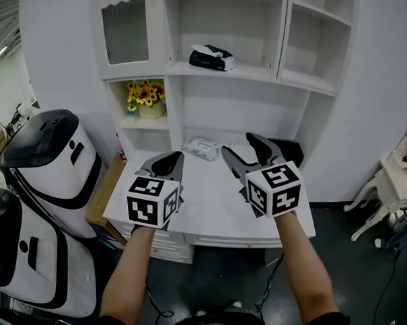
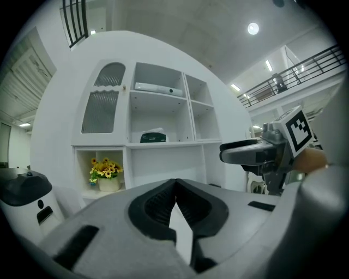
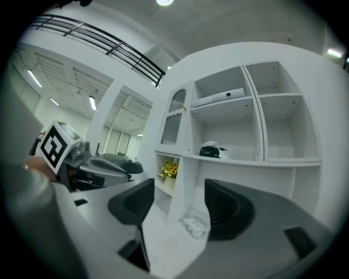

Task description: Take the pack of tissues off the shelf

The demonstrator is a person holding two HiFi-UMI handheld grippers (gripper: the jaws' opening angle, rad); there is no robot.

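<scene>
The right claw (image 3: 180, 202) stands with its jaws wide apart and nothing gripped between them, before a white shelf unit (image 3: 192, 136). In the gap, further off, a flat white packet (image 3: 194, 227) lies on the counter (image 3: 163, 242). A dark-and-white pack of tissues (image 3: 214, 150) rests on the shelf above. Sunflowers in a pot (image 3: 170, 172) fill a lower niche. The left claw (image 3: 128, 168) reaches in from the left, its marker cube (image 3: 56, 146) showing.

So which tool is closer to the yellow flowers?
Left. The left tool is just below and right of the flowers; the right tool is farther off to the right.
</scene>
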